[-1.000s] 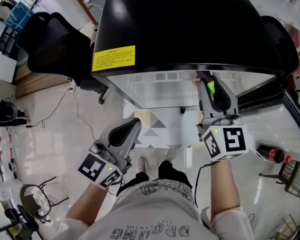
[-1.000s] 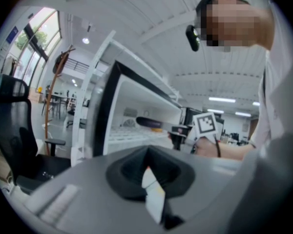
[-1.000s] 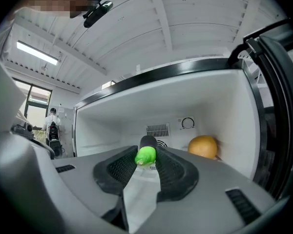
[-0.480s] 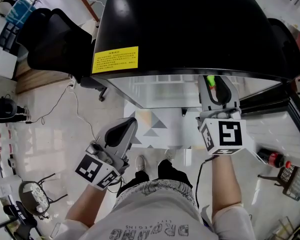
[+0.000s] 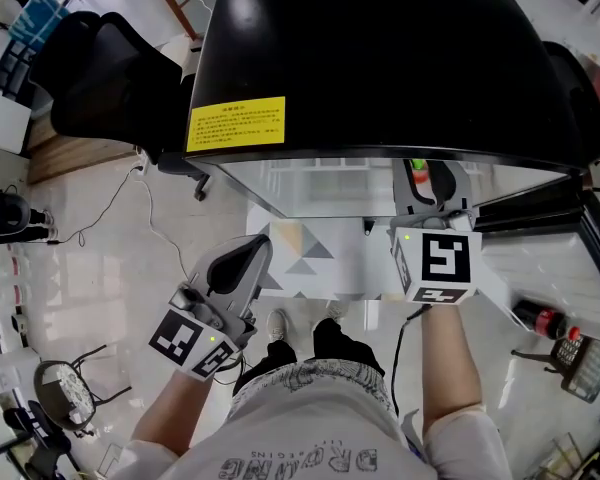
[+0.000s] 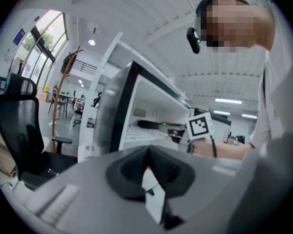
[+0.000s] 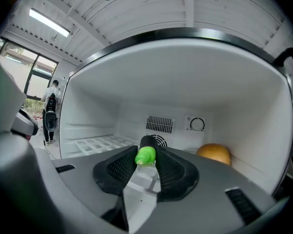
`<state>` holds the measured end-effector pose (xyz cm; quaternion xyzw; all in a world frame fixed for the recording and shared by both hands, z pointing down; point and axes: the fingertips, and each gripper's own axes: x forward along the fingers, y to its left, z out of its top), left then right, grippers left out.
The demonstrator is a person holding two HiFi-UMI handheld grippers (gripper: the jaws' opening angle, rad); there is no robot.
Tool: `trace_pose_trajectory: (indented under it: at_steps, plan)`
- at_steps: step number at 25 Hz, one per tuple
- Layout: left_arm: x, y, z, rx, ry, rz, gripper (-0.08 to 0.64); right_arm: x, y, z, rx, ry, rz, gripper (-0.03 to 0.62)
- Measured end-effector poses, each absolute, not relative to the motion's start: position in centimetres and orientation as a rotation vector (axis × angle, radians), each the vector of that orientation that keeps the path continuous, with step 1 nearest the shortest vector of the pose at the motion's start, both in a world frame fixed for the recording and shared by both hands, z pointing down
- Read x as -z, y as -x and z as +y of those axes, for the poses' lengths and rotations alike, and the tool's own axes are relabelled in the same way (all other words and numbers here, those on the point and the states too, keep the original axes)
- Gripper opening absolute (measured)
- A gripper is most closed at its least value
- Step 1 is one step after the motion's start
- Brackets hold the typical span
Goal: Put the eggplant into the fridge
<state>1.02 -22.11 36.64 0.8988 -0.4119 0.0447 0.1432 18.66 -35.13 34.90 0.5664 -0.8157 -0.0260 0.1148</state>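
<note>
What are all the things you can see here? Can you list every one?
fridge: 1, black outside, white inside, open in front of the person.
label: 1, yellow, on the fridge's top.
eggplant: 1, dark with a green end, between the right tongs' pads, inside the fridge opening.
round fruit: 1, orange-yellow, at the back right inside the fridge.
wire shelf: 1, white, left side inside the fridge.
office chair: 1, black, left of the fridge.
bottle: 1, dark with a red cap, low at the right.
left tongs: 1, grey, shut and empty, outside the fridge.
right tongs: 1, grey, shut on the eggplant.
</note>
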Motion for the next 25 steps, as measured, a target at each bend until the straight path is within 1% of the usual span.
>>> trace_pose_trajectory:
  at_steps: [12,25]
  plan:
    - [-37.1,-0.4,-22.4,-0.098,-2.574,-1.183,0.007,-36.0,-18.0,-35.9,0.143,-1.612,-2.249,0.114]
    - [-36.9,-0.1,-22.3,-0.078,-2.57,-1.19,0.006,-37.0,-18.2,-36.6,0.131,-1.584,-2.13,0.117]
